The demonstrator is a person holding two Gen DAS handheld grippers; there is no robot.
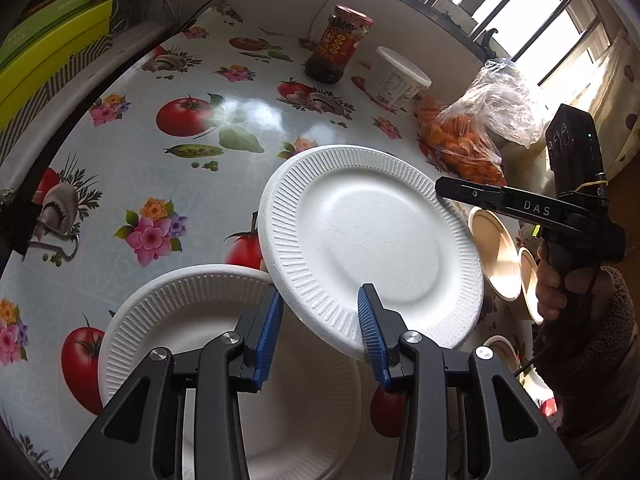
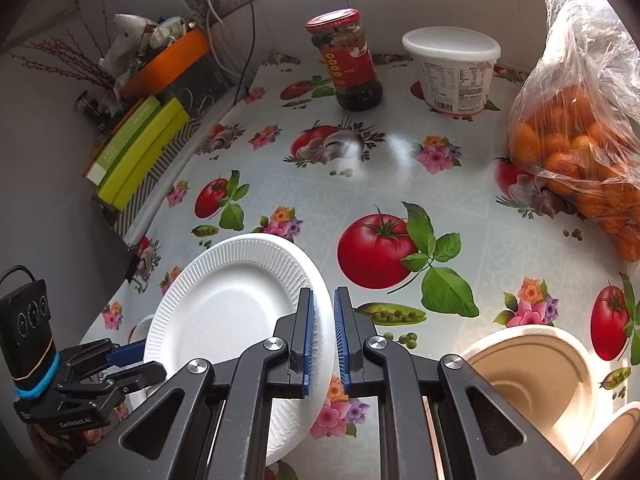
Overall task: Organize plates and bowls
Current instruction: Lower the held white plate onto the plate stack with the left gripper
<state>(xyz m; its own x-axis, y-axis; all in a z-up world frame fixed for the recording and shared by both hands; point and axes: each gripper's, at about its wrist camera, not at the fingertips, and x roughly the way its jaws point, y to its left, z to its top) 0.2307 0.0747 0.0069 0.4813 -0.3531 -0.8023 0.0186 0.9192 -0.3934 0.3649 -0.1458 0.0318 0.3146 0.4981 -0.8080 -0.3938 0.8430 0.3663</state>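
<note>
A white foam plate (image 1: 372,240) is held tilted in the air by my right gripper (image 2: 322,338), which is shut on its right rim; it also shows in the right wrist view (image 2: 232,312). My left gripper (image 1: 320,334) is open, its blue pads either side of the plate's near edge. Below it a second white foam plate (image 1: 168,320) lies flat on the table. Beige bowls (image 2: 532,368) sit to the right; they also show in the left wrist view (image 1: 496,256).
A vinyl tablecloth (image 2: 400,160) printed with tomatoes and flowers covers the table. At the back stand a red-lidded sauce jar (image 2: 350,60) and a white tub (image 2: 454,72). A plastic bag of oranges (image 2: 580,140) lies at the right. Green boxes (image 2: 136,152) are at the left edge.
</note>
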